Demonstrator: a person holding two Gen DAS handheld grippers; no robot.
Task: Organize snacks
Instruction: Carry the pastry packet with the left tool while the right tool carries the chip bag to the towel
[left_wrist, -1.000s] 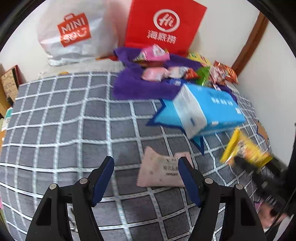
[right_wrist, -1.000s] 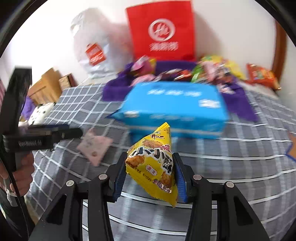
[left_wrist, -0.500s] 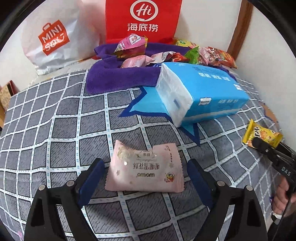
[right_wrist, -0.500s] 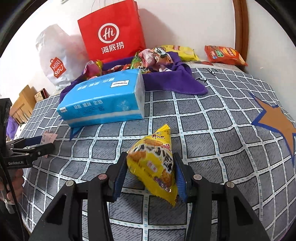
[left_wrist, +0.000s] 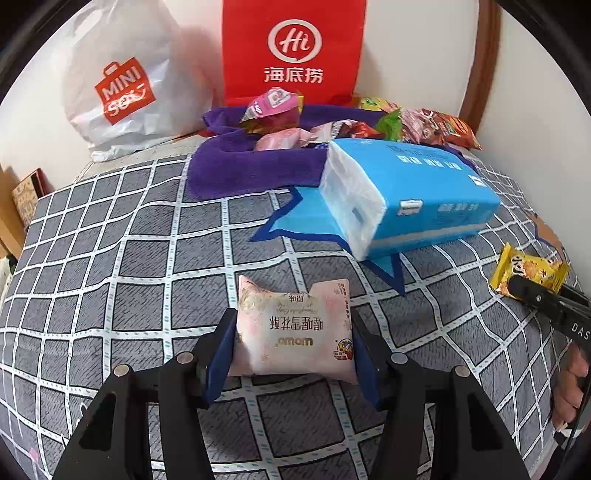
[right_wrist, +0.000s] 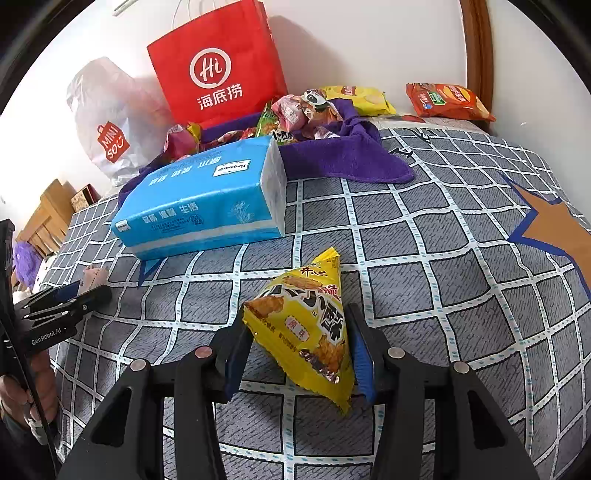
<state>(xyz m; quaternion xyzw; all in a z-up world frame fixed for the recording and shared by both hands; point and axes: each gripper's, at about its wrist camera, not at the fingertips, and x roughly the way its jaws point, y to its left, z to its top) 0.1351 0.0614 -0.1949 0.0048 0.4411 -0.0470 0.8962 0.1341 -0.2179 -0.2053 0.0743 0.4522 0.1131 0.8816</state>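
Observation:
My left gripper (left_wrist: 293, 332) is shut on a pink snack packet (left_wrist: 293, 328), its blue pads pressing both sides, low over the checked bedspread (left_wrist: 129, 266). My right gripper (right_wrist: 299, 339) is shut on a yellow triangular snack bag (right_wrist: 306, 325). That yellow bag also shows at the right edge of the left wrist view (left_wrist: 528, 273). The pink packet peeks out of the left gripper at the left of the right wrist view (right_wrist: 94, 277). A pile of snacks (left_wrist: 332, 125) lies on a purple towel (left_wrist: 251, 166) at the back.
A blue tissue pack (left_wrist: 410, 199) lies mid-bed in front of the towel. A red paper bag (left_wrist: 291, 51) and a white Miniso bag (left_wrist: 125, 81) stand against the wall. Chip bags (right_wrist: 447, 99) lie at the far right by a wooden post.
My left gripper moved forward onto the pink packet and shut on it. My right gripper swung right with the yellow bag still held.

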